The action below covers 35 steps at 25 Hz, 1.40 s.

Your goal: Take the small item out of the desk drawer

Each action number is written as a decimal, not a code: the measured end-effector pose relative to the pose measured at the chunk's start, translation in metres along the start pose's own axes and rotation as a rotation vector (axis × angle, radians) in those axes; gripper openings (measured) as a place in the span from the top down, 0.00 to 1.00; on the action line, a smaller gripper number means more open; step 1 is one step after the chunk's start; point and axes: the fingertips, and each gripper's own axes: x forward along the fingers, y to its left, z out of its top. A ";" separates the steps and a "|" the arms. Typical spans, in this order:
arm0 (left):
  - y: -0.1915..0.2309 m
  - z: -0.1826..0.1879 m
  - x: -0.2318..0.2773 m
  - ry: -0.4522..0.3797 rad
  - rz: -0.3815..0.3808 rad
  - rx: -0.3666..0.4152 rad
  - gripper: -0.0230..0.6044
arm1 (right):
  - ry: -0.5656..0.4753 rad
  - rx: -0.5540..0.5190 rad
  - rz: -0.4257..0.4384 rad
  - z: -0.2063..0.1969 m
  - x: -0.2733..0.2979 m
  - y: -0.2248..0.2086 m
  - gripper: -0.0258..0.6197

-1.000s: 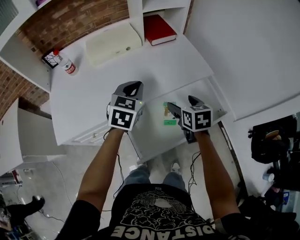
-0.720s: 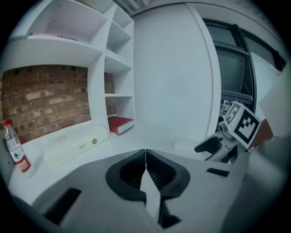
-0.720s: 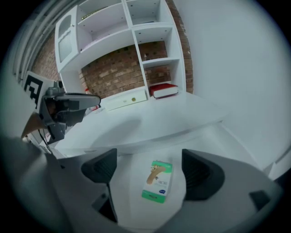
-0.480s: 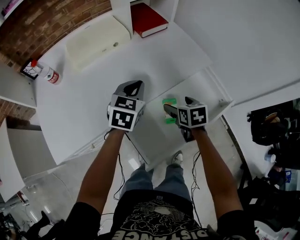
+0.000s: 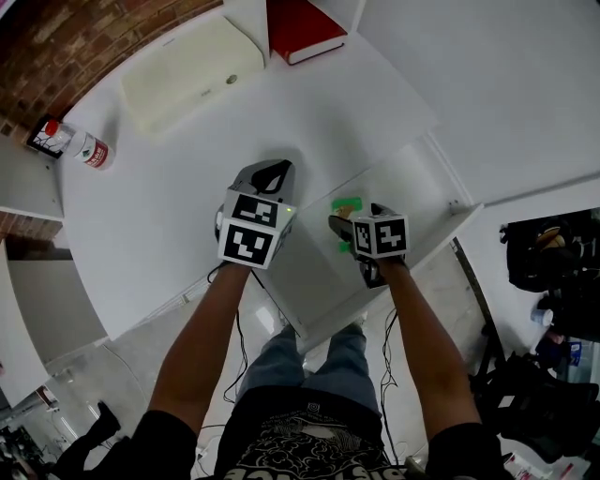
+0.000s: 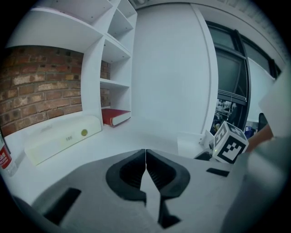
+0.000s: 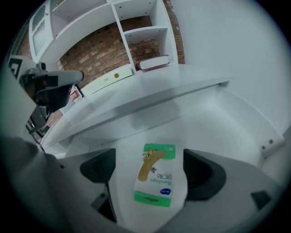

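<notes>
**Open right gripper over the bandage box in the drawer**

The desk drawer [image 5: 412, 183] stands pulled out from the near edge of the white desk [image 5: 159, 216], on its right side. On the drawer floor lies 1 small item, a white bandage box [image 7: 157, 175] with green bands at both ends and a picture of a plaster on its face. It lies flat, toward the left part of the drawer and close to the desk edge.

The right gripper [image 7: 150, 172] points steeply down at the box. Its 2 jaws have just been opening and stand very wide. The box sits between them, with a gap on each side, so neither pad touches it and nothing is gripped. In the head view, one black jaw crosses the box, leaving green showing on either side of it.

The left gripper [image 6: 145, 157] is over the desk top, to the left of the drawer and apart from it. Its jaws are closed tip to tip with nothing between them.

At the far side of the desk a long cream case [image 5: 192, 70] lies flat. A red book [image 5: 300, 28] rests in a shelf bay to the right of the case. A small bottle with a red label [image 5: 82, 150] lies at the far left, near the brick wall.
</notes>
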 end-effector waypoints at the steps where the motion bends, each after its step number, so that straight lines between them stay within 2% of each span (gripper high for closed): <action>1: 0.000 0.000 0.001 -0.002 -0.004 0.003 0.96 | 0.005 0.003 -0.009 -0.002 0.005 -0.003 0.24; 17: 0.005 -0.014 0.009 0.031 -0.011 0.045 0.96 | 0.105 0.009 -0.135 -0.030 0.046 -0.022 0.21; 20: 0.006 -0.016 0.008 0.035 -0.006 0.054 0.96 | 0.104 -0.013 -0.176 -0.031 0.048 -0.023 0.23; 25: 0.006 -0.018 0.007 0.043 0.002 0.054 0.96 | 0.101 -0.014 -0.185 -0.031 0.047 -0.024 0.24; 28: 0.003 -0.018 0.006 0.043 0.000 0.058 0.96 | 0.089 -0.002 -0.192 -0.031 0.045 -0.025 0.30; 30: 0.001 -0.017 0.005 0.042 -0.001 0.060 0.96 | 0.085 0.006 -0.196 -0.031 0.042 -0.027 0.41; 35: -0.002 -0.010 -0.002 0.035 0.004 0.066 0.96 | 0.074 0.041 -0.169 -0.030 0.031 -0.023 0.42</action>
